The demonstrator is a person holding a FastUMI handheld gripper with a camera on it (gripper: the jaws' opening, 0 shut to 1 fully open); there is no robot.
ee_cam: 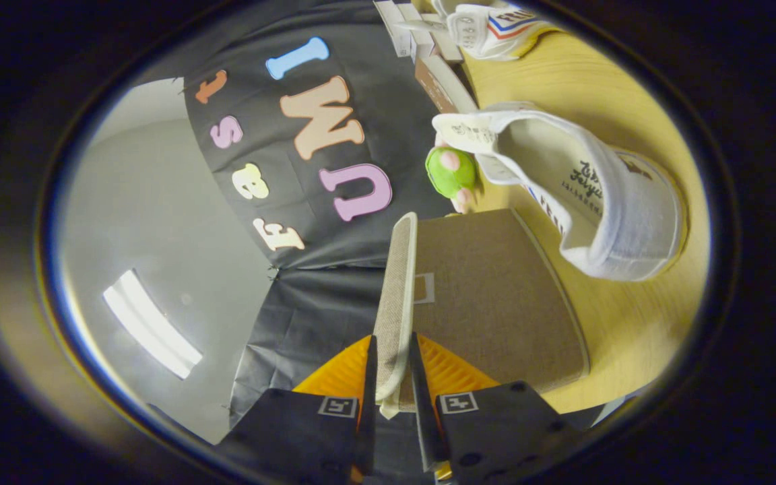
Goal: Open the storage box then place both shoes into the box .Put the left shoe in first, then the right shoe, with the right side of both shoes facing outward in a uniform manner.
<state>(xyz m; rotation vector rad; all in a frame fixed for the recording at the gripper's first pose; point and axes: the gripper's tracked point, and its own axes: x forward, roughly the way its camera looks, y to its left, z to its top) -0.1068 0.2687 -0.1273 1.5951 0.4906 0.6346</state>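
Gripper view: gripper (pixel 392 377) was rolled sideways, fingers pinching the box lid (pixel 396 296) edge-on. Lid's long axis ran fwd from the fingertips. Storage box (pixel 496 296) lay beside it on the table (pixel 637 323). Near shoe (pixel 583 195) beyond box, opening toward camera; far shoe (pixel 496 27) partly cut off. Green toy (pixel 452 172) partly hidden.

Wooden table (pixel 630 337): box (pixel 496 303), shoes (pixel 603 202)

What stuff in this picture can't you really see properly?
- Inside of the storage box: hidden by its raised lid, which the gripper pinches.
- Far shoe: cut off by the gripper view's edge.
- Green toy: partly behind the near shoe.
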